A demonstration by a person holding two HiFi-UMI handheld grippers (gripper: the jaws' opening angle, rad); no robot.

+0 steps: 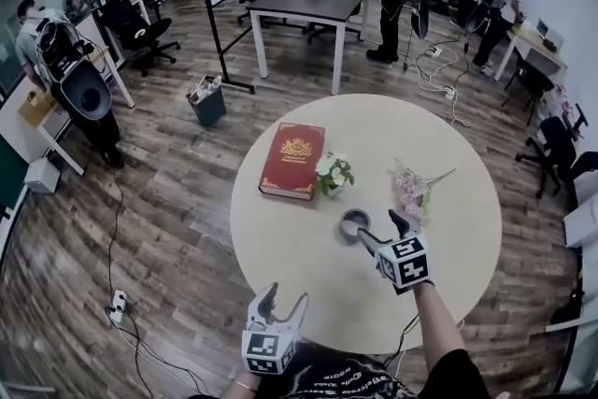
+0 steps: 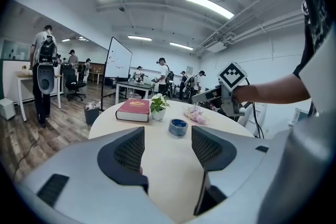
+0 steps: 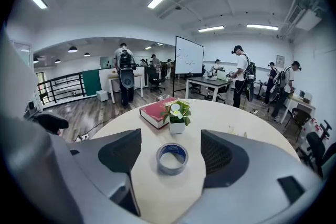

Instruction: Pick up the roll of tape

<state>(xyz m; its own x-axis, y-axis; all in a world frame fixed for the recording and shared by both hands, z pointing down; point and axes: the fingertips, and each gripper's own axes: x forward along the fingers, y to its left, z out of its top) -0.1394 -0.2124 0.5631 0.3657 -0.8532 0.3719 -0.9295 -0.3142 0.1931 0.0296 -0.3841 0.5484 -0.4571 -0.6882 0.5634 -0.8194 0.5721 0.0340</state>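
The roll of tape (image 1: 355, 224), grey with a blue inner ring, lies flat near the middle of the round cream table (image 1: 280, 248). My right gripper (image 1: 381, 227) hovers just to the near right of the roll with its jaws wide apart and nothing between the pads. In the right gripper view the tape (image 3: 172, 158) lies just ahead of the open right gripper (image 3: 171, 136), centred on the gap. My left gripper (image 1: 285, 296) is open and empty at the table's near edge. From the left gripper (image 2: 168, 136) the tape (image 2: 178, 127) sits farther off.
A red book (image 1: 292, 160), a small potted plant (image 1: 333, 173) and a pink flower bunch (image 1: 411, 190) lie beyond the tape. Around the table are wooden floor, a bin (image 1: 207, 102), desks, a whiteboard, floor cables and several people.
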